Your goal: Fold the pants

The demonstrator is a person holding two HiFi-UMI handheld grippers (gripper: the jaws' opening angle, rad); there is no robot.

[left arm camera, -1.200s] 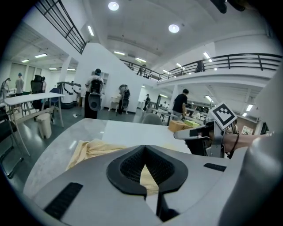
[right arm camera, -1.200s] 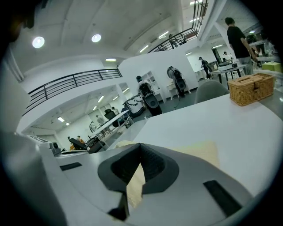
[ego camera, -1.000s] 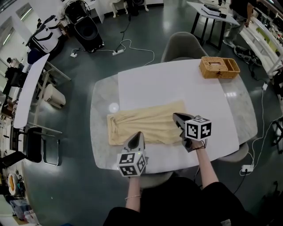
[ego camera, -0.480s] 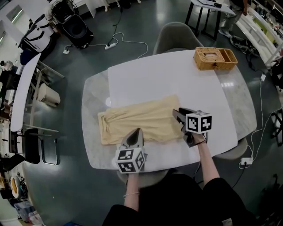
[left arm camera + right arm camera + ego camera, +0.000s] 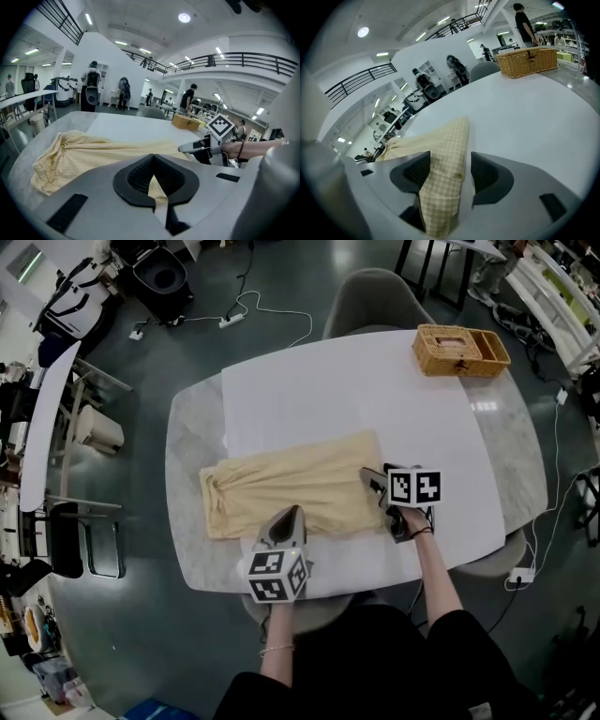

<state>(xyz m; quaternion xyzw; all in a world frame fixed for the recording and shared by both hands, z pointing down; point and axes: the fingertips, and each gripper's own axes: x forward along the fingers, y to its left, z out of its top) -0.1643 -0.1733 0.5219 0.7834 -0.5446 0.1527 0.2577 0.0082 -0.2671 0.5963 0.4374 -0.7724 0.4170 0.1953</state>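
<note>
Head view: the pale yellow pants are laid lengthwise on the white-topped table, one end bunched. The left gripper is set at their near edge and the right gripper at their right end, probably to lay a fold flat.

Left gripper view: the jaws are closed tip to tip, with checked cloth seemingly pinched.

Right gripper view: the jaws have just been opening and stand apart. A soft woven corner is left loose between them.

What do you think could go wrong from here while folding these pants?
On the right gripper, the jaws have just been opening and stand apart around a pants corner without pressing; closing now might pinch only one layer. The pants' other end lies bunched, so folding over may trap wrinkles.
</note>
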